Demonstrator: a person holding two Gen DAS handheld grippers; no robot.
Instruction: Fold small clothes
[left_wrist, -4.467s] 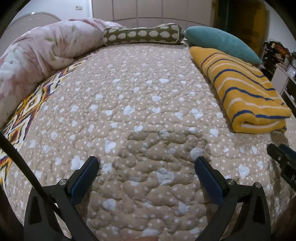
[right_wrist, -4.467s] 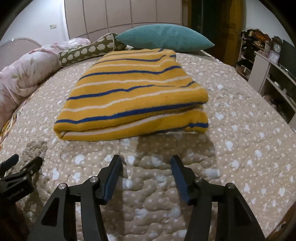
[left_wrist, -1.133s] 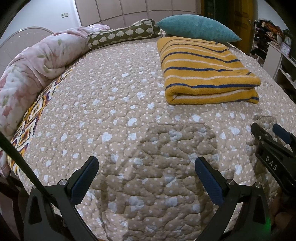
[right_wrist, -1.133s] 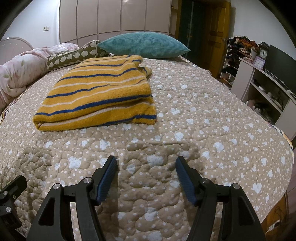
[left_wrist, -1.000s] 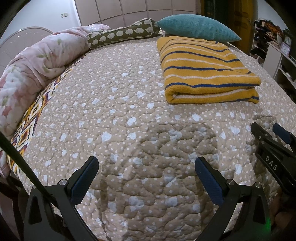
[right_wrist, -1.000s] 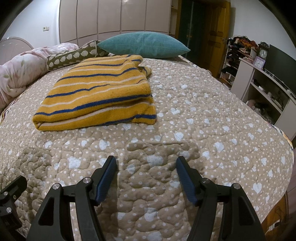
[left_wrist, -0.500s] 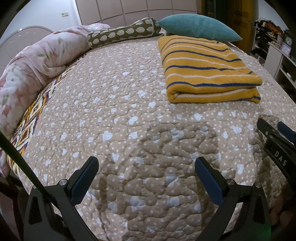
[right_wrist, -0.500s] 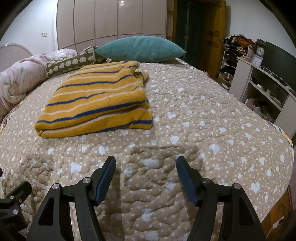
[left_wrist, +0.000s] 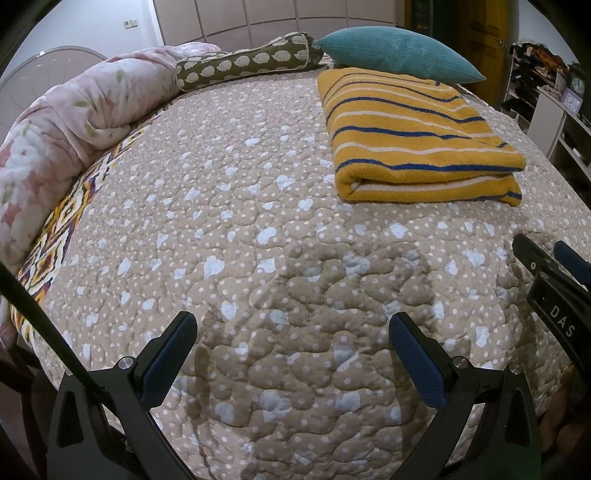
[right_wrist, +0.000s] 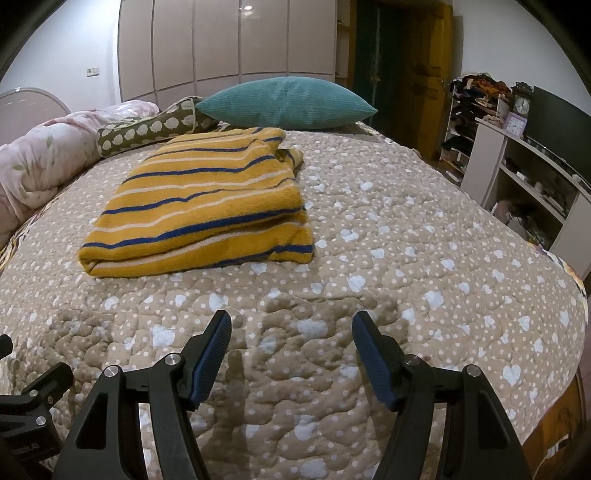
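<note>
A yellow garment with blue and white stripes (left_wrist: 413, 136) lies folded flat on the beige quilted bed (left_wrist: 229, 229), at the far right in the left wrist view and at the centre left in the right wrist view (right_wrist: 207, 206). My left gripper (left_wrist: 291, 354) is open and empty, above the near part of the bed, well short of the garment. My right gripper (right_wrist: 291, 350) is open and empty, also short of the garment. The right gripper shows at the right edge of the left wrist view (left_wrist: 554, 280).
A teal pillow (right_wrist: 288, 101) and a green patterned bolster (left_wrist: 247, 66) lie at the head of the bed. A pink floral duvet (left_wrist: 66, 133) is bunched along the left side. White shelves (right_wrist: 535, 181) and a wooden door (right_wrist: 417, 74) stand to the right.
Both grippers have drawn back and risen from the bed, so the folded garment looks farther away. Both stay open and empty.
</note>
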